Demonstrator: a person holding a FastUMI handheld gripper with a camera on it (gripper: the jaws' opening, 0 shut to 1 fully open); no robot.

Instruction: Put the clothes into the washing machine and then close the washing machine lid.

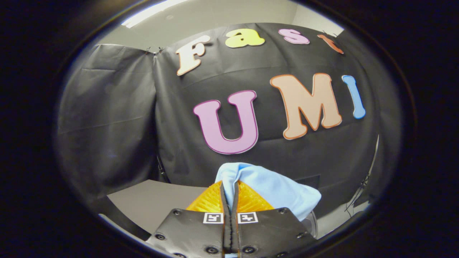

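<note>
Between the orange ribbed fingers of the tool, closed tight on it, a light blue soft cloth garment bunches up and spills ahead, lifted above the grey counter, presumably for carrying toward the washing machine.

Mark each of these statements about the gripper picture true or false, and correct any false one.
1. The gripper holds a light blue cloth. True.
2. The orange fingers stand wide apart. False: they are closed together, pinching the cloth between them.
3. The cloth lies flat on the table. False: it is bunched at the fingertips, raised above the grey table.
4. A black cloth wall hangs beyond the fingers. True.
5. The cloth is red. False: it is light blue.
</note>
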